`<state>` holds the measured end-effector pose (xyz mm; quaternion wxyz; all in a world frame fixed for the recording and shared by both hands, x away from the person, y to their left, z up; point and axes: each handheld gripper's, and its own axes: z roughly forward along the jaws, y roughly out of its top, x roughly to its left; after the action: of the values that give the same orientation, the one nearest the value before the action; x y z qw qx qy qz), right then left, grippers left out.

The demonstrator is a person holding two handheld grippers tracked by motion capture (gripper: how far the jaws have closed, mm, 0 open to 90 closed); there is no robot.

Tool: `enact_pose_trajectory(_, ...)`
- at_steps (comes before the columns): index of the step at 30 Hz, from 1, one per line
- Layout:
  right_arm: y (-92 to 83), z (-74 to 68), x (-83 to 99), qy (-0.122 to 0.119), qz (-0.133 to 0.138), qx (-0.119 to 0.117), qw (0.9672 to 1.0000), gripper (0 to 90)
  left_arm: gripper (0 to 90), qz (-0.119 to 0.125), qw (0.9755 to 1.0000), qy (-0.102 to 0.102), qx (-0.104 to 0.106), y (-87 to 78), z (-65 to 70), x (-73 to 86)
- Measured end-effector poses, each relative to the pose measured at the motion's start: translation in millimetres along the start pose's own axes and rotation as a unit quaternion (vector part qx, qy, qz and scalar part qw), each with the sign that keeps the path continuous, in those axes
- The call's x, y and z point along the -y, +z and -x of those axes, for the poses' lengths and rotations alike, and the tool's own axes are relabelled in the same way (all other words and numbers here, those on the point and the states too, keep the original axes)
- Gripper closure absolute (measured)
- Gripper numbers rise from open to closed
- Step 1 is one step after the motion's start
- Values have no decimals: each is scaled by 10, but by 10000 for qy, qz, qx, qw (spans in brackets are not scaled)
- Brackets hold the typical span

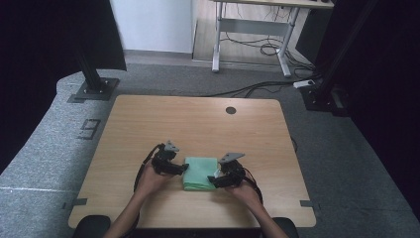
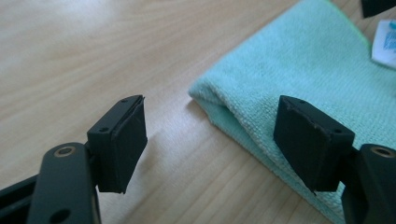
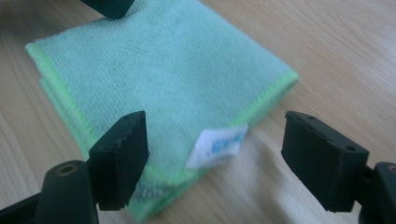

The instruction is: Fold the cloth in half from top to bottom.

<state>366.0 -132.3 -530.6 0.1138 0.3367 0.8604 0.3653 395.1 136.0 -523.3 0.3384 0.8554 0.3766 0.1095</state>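
Pale wood-grain counter [image 1: 198, 119] fills the middle of the high view, and on it, low and centre, we see a folded green cloth [image 1: 200, 173], soft terry with a brighter green hem and a small white tag [image 3: 216, 146]. Our left tool [image 1: 182, 169] and right tool [image 1: 214, 179] flank it, both released, nothing clamped.

This looks like a lab or recording room. A light wooden table with rounded corners [image 1: 198, 124] stands on grey carpet [image 1: 44, 163], flanked by black metal posts on bolted base plates [image 1: 91, 74]. Behind it, a white-legged metal desk frame [image 1: 247, 29] stands over loose black cables [image 1: 257, 49], beside dark curtains [image 1: 44, 49].
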Motion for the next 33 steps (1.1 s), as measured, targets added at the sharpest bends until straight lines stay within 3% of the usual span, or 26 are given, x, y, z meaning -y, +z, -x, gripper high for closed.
enact_pose_trajectory(6,-65,9,145,-61,-91,80,9999,225,254,-62,10000,13,-16,77,40,51)
enact_pose_trajectory(10,-59,19,192,-9,-92,78,9999,225,243,107,9999,-17,105,7,80,38)
enact_pose_trajectory(13,-53,16,208,-34,-67,114,9999,225,217,106,9997,102,169,-48,159,56)
enact_pose_trajectory(18,-55,17,242,44,-23,128,9999,219,191,-24,9995,181,255,-70,284,234)
enact_pose_trajectory(22,-49,25,264,180,10,119,9998,208,184,-5,9995,42,298,-65,275,324)
enact_pose_trajectory(33,-47,16,299,228,82,189,9995,191,139,97,9997,214,73,-15,301,385)
